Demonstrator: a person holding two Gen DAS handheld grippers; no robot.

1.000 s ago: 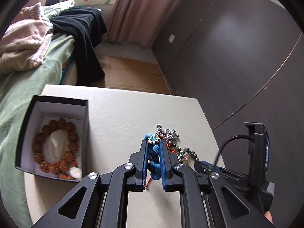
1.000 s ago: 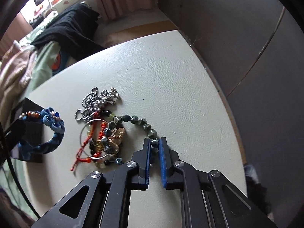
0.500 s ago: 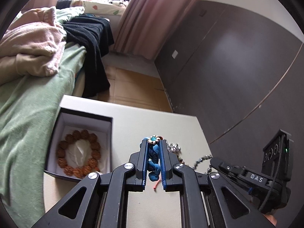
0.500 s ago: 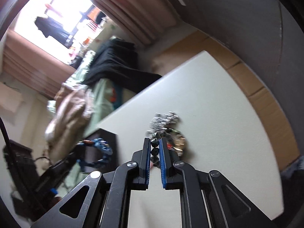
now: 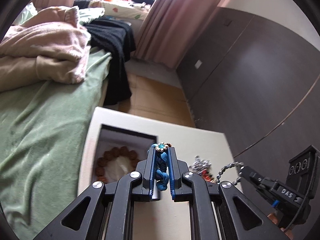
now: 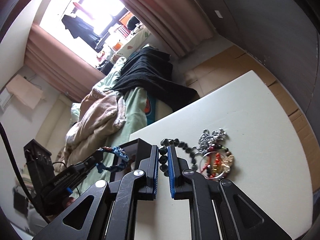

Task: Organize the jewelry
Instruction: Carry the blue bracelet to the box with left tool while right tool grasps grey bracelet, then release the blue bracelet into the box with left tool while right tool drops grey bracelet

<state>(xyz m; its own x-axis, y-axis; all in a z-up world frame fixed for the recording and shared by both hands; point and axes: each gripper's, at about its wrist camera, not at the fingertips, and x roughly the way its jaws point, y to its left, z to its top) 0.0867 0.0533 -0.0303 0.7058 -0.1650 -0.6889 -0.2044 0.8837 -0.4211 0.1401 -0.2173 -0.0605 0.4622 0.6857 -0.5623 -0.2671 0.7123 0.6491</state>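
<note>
My left gripper (image 5: 161, 151) is shut on a blue braided bracelet (image 5: 161, 168) and holds it above the black jewelry box (image 5: 128, 138), which has a brown bead bracelet (image 5: 118, 156) inside. My right gripper (image 6: 163, 148) is shut on a dark green bead strand (image 6: 163, 160), lifting one end; the strand trails down to the jewelry pile (image 6: 216, 156) on the white table (image 6: 250, 120). In the left wrist view the right gripper (image 5: 245, 169) holds the strand (image 5: 228, 169) up at the right. In the right wrist view the blue bracelet (image 6: 113, 160) hangs beside the box (image 6: 132, 152).
The pile holds a silver chain (image 6: 212, 136), a ring with red beads and a gold butterfly (image 6: 226, 160). A bed with green sheet (image 5: 40, 120), pink blanket and black cloth borders the table's left side. A dark wardrobe (image 5: 260, 80) stands to the right.
Both grippers rose. My left gripper carried the blue bracelet left, over the box. My right gripper lifted the green bead strand off the table and tilted up.
</note>
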